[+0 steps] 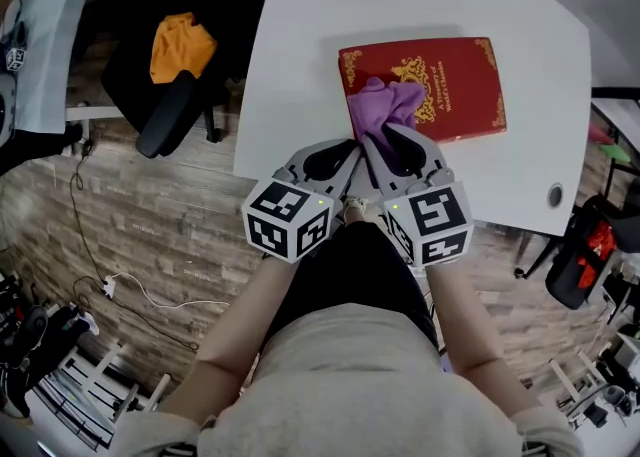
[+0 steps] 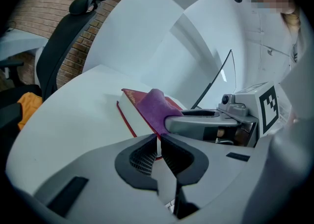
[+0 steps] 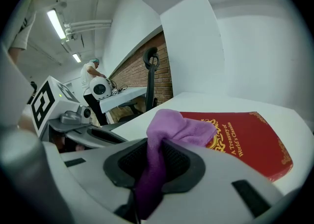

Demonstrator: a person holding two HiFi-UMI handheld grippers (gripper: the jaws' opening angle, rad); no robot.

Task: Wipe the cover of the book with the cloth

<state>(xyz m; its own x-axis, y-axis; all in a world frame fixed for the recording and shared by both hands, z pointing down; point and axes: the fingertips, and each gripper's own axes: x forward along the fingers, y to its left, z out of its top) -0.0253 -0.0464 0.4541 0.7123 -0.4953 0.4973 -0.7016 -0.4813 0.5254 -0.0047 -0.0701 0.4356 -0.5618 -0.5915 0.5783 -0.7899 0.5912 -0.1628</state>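
Purple cloth (image 3: 181, 127) sits bunched on the red book (image 3: 250, 142), draped over the cover's near edge and clamped tight in the right claw (image 3: 149, 157). Left claw (image 2: 158, 144) hovers just beside it above the white tabletop (image 1: 300, 65), jaws together and holding nothing.

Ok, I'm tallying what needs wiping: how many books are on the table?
1: a red book on the table, its left end under the cloth held in the right claw.
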